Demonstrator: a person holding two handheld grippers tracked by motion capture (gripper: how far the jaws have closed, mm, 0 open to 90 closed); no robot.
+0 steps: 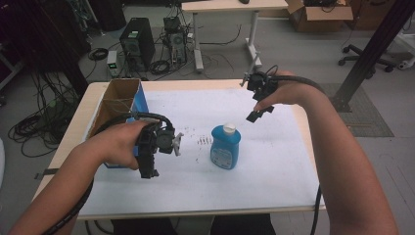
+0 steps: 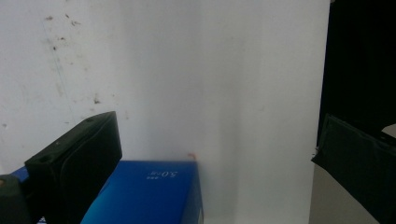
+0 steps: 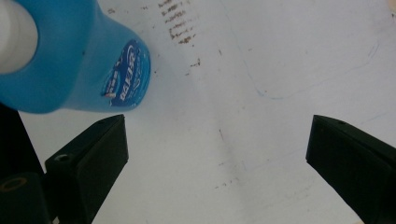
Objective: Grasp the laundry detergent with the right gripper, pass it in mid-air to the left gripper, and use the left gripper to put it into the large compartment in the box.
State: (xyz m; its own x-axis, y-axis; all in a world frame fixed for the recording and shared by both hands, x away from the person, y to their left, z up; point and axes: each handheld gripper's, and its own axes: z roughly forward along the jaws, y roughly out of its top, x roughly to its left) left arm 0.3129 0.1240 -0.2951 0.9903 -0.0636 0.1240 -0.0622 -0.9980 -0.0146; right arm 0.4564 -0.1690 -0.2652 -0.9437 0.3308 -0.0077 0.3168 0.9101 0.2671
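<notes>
Seen from the high view: blue bottle with a white cap upright near the middle of the white-covered tabletop, open cardboard box with blue sides at its nine o'clock. Left gripper held over the box's near end; right gripper raised at the bottle's one o'clock, apart from it. From the left gripper view: fingers spread wide, empty, blue box face below. From the right gripper view: fingers wide apart, empty, bottle at eleven o'clock, label legible there alone.
</notes>
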